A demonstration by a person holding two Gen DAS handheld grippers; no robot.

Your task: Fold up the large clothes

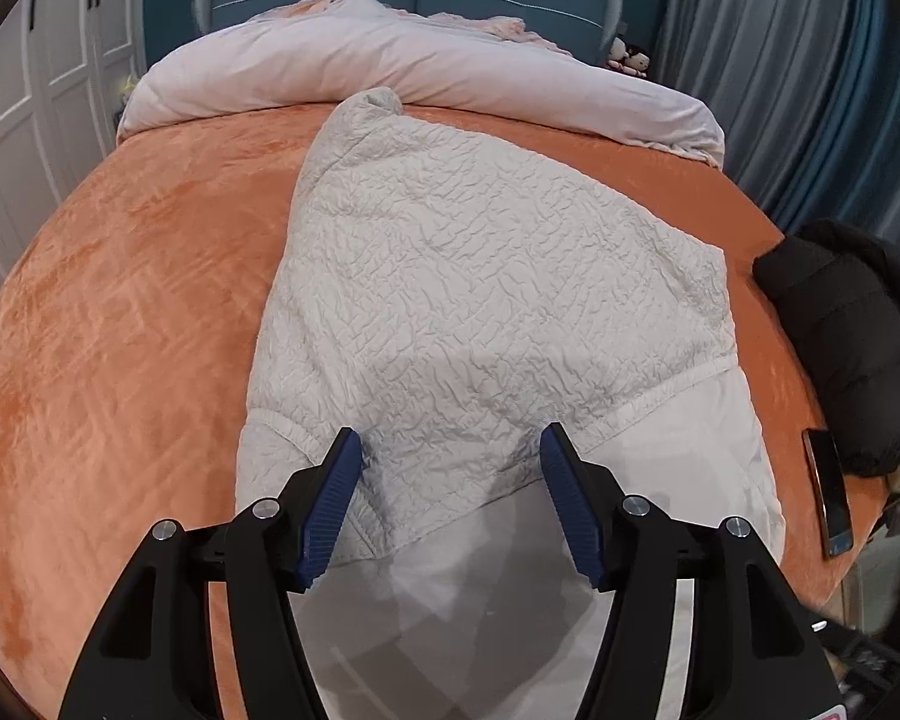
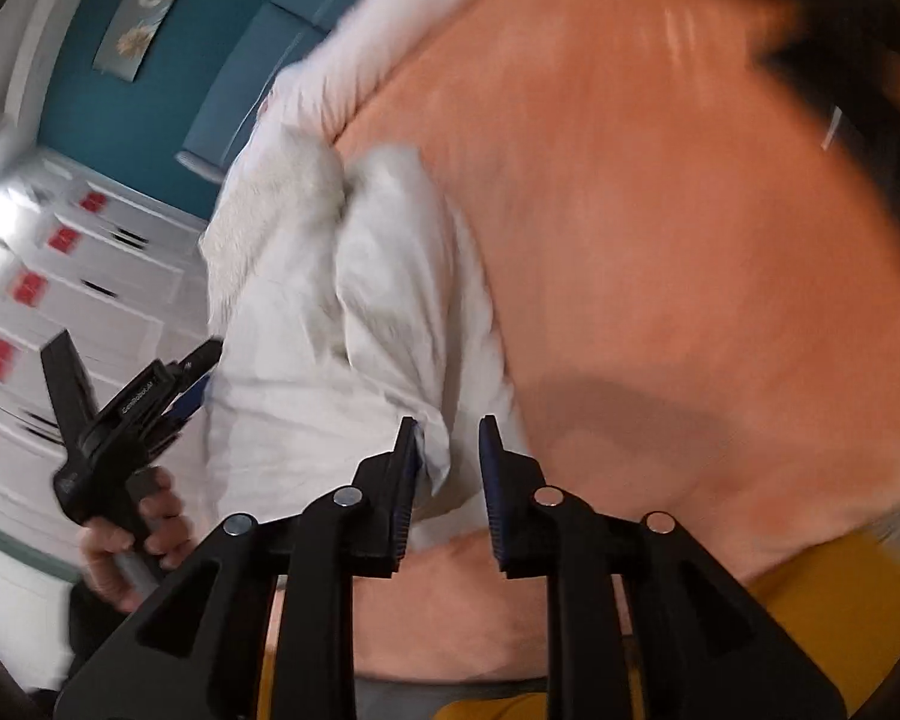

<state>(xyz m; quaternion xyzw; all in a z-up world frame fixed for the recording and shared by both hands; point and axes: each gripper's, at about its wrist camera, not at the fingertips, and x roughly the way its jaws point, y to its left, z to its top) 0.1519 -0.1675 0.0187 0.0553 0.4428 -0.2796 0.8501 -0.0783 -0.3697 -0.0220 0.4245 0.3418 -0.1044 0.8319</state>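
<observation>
Centrally on the orange plush bedspread (image 1: 120, 300) lies the cream crinkle-textured padded garment (image 1: 480, 276), its smooth white lining turned out along the near hem. Wide bare spread flanks it on the left; on the right, a black puffer jacket (image 1: 858, 348) and a dark phone (image 1: 828, 492) crowd the bed's edge. The left gripper (image 1: 450, 450) hovers over the hem, jaws apart, gripping nothing. The right gripper (image 2: 448, 438) (view blurred) stands narrowly parted, a white fold between its pads; whether pinched, I cannot tell.
</observation>
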